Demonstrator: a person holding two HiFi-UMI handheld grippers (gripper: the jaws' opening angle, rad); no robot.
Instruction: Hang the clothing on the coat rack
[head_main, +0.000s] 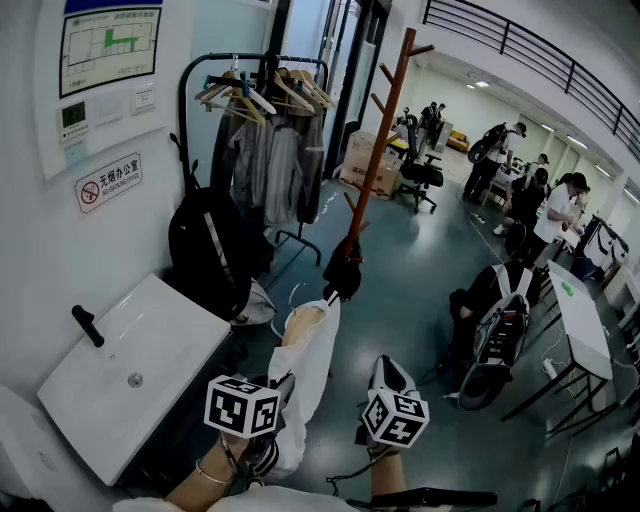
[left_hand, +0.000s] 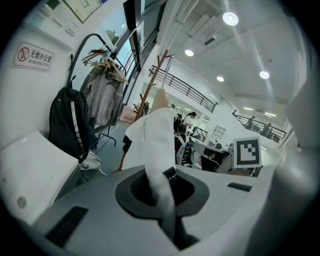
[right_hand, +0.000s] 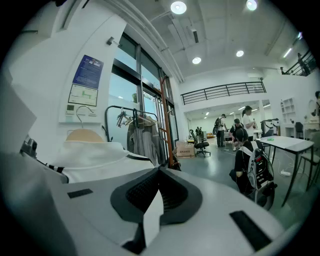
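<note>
A white garment (head_main: 312, 370) with dark trim hangs on a wooden hanger (head_main: 303, 322) between my two grippers, low in the head view. My left gripper (head_main: 282, 385) is shut on a fold of its cloth, which rises out of the jaws (left_hand: 162, 192) up to the hanger's tip (left_hand: 160, 99). My right gripper (head_main: 386, 365) is shut on a thin white strip of the same garment (right_hand: 151, 212); the garment's shoulder (right_hand: 95, 154) and the hanger (right_hand: 85, 135) lie to its left. The brown wooden coat rack (head_main: 377, 140) stands ahead, beyond both grippers, with dark items low on its pole.
A black clothes rail (head_main: 262, 75) with hangers and grey clothes stands at the back left, a black backpack (head_main: 208, 250) beside it. A white counter (head_main: 130, 372) is close at the left. People, desks (head_main: 582, 315) and a seated person (head_main: 495, 315) fill the right side.
</note>
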